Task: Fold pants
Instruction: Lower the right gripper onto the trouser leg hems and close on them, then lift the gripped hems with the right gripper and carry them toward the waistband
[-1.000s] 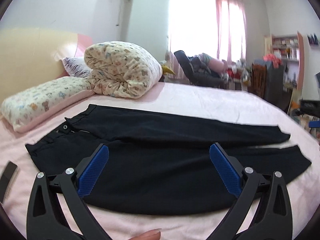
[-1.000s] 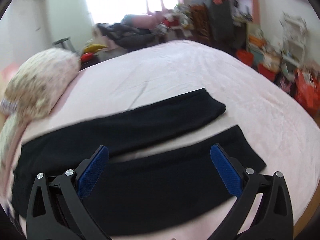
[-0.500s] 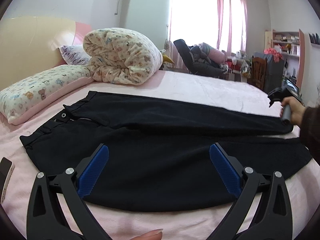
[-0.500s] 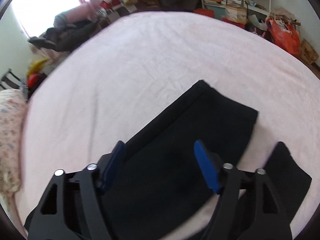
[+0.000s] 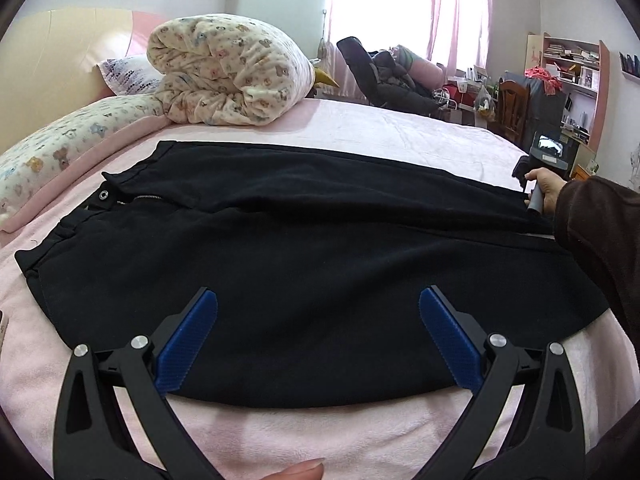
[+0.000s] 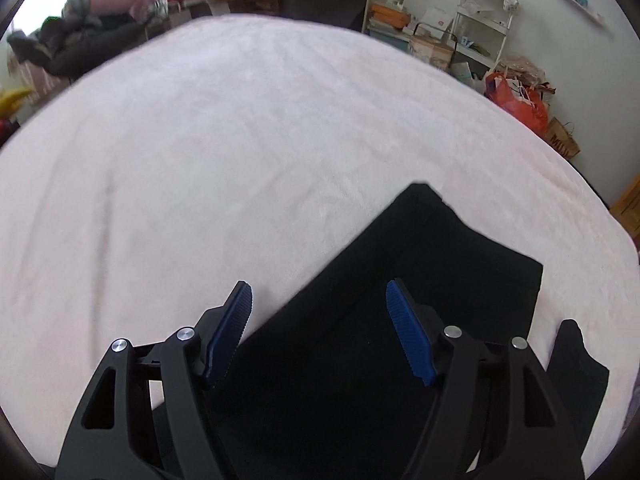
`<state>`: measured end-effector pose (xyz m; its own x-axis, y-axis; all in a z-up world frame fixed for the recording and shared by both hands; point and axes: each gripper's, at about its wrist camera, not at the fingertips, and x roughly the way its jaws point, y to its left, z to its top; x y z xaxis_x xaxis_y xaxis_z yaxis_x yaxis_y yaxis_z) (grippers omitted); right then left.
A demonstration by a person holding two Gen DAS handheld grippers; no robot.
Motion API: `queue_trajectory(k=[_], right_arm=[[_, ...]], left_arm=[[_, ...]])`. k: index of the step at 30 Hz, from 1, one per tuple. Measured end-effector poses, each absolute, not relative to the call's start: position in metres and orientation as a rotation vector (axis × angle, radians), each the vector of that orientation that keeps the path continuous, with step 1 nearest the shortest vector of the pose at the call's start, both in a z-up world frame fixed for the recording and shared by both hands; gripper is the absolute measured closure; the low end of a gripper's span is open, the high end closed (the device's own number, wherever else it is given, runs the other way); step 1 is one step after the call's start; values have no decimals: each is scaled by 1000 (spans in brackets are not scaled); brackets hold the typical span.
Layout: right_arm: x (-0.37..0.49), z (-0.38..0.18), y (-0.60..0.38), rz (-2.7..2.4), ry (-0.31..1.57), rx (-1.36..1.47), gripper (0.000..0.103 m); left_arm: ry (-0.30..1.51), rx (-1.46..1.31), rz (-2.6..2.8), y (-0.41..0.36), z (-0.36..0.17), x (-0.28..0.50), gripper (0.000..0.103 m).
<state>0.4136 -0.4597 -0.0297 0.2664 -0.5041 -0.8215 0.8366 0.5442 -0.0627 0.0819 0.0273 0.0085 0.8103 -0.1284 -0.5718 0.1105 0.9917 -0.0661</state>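
Black pants lie flat across the pink bed, waistband to the left, both legs running right. My left gripper hovers open over the near leg's thigh, nothing between its blue pads. In the right wrist view my right gripper points down at the far leg's cuff end, jaws partly open and straddling that leg's left edge, pads not pressing on cloth. The near leg's cuff shows at the lower right. A person's hand holds that gripper at the legs' right end.
A rolled patterned quilt and a pillow lie at the bed's head on the left. Bare pink sheet stretches beyond the pants. A chair heaped with clothes, shelves and orange bags stand past the bed's edge.
The right gripper swung right and down to the far leg's cuff end and its jaws narrowed. The left gripper sank a little nearer the pants.
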Motion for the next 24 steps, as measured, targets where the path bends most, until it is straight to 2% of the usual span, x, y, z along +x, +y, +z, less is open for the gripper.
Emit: queue_trajectory(k=[2,4,6,8,11,14,19,24], right_arm=[[409,-38,-464,-929,903,455,33],[405,-39,-466,-924,879,459,39],[403,-37,-465,-917,880,446,55],[399,-34,-468,-888,865,474,77],[388,-31,-478,-825,835,548,88],[367,-31,-489,-738,777,672,95],[326,-25,-505,-580,662,879,96],[287,-4,-504,-463,592,929,97]], left_arm=[[617,-29,-128,27,8,82,2],[619,-28,-127,27,7,81,2],[620,-26,-126,27,8,81,2],[621,-25,-127,27,8,81,2],[617,-23,-130,27,9,81,2],[617,-26,-133,29,10,81,2],[594,-34,-120,31,14,79,2],[585,-74,-107,38,17,78,2]])
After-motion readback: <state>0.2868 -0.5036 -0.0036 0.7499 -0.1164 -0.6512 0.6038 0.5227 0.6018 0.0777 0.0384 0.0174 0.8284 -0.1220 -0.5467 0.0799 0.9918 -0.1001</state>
